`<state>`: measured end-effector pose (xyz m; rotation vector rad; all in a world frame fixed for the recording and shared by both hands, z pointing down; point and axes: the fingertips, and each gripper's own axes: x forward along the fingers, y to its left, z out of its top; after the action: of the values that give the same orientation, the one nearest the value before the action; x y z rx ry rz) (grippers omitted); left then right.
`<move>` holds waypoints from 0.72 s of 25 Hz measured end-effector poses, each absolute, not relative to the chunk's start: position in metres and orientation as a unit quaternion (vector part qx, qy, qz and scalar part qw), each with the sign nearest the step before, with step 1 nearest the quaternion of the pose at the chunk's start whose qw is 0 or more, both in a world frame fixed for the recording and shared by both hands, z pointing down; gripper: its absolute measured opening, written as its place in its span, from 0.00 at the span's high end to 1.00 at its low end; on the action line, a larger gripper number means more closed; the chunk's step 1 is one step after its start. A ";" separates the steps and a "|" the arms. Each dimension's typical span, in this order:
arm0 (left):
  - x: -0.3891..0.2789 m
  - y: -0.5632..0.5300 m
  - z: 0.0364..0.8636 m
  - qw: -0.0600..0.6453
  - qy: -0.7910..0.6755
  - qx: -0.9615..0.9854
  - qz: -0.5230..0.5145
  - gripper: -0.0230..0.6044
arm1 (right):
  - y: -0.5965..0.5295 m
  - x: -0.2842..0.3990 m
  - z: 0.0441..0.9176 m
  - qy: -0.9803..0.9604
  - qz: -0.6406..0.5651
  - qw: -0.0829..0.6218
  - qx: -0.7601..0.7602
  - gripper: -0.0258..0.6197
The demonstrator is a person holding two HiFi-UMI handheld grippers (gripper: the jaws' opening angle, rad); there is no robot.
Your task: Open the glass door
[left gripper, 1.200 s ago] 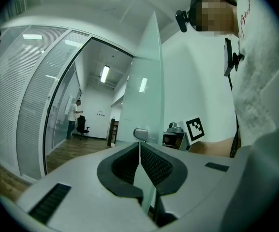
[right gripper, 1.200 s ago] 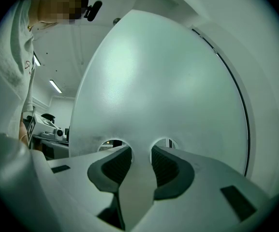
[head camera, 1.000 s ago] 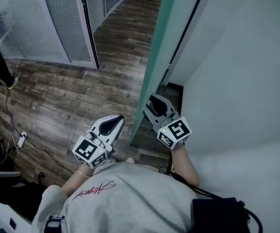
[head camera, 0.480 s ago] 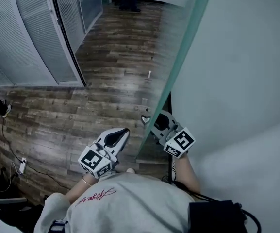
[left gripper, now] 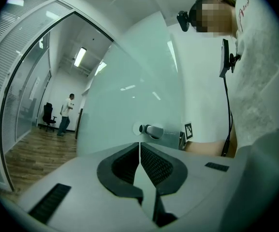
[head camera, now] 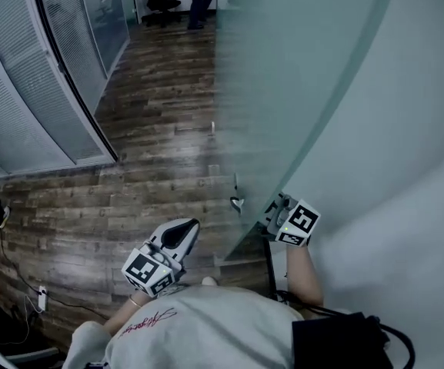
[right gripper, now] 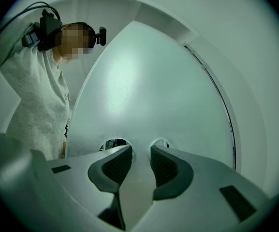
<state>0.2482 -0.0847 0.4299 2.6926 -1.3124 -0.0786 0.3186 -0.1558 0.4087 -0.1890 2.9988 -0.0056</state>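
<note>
Right gripper (head camera: 274,207), lower centre at the frosted glass door (head camera: 298,91): jaws wide, just narrowing, empty; left gripper (head camera: 189,227) closed, empty

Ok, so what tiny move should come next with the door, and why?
Probably swing the glass door a bit wider with the right claw. The door stands only part open, and that claw is close up to the glass by the handle, jaws apart, just closing slightly, nothing between them. The left claw is shut and empty.
</note>
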 end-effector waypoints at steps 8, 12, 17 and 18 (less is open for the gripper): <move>0.285 -0.094 0.388 0.059 -0.380 0.922 -0.034 0.92 | -0.159 0.355 0.382 0.997 -0.011 0.066 -0.048 0.76; 0.311 -0.100 0.380 0.053 -0.346 0.936 -0.036 0.92 | -0.164 0.374 0.380 0.997 -0.011 0.059 -0.050 0.77; 0.342 -0.108 0.368 0.057 -0.314 0.946 -0.049 0.93 | -0.172 0.399 0.379 0.997 -0.013 0.058 -0.051 0.76; 0.346 -0.109 0.366 0.056 -0.310 0.948 -0.051 0.92 | -0.174 0.402 0.379 0.997 -0.015 0.060 -0.050 0.76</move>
<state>0.3459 -0.1089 0.3664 2.8759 -0.9403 -0.1540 0.4024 -0.1741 0.3787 -0.1509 3.0167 -0.0444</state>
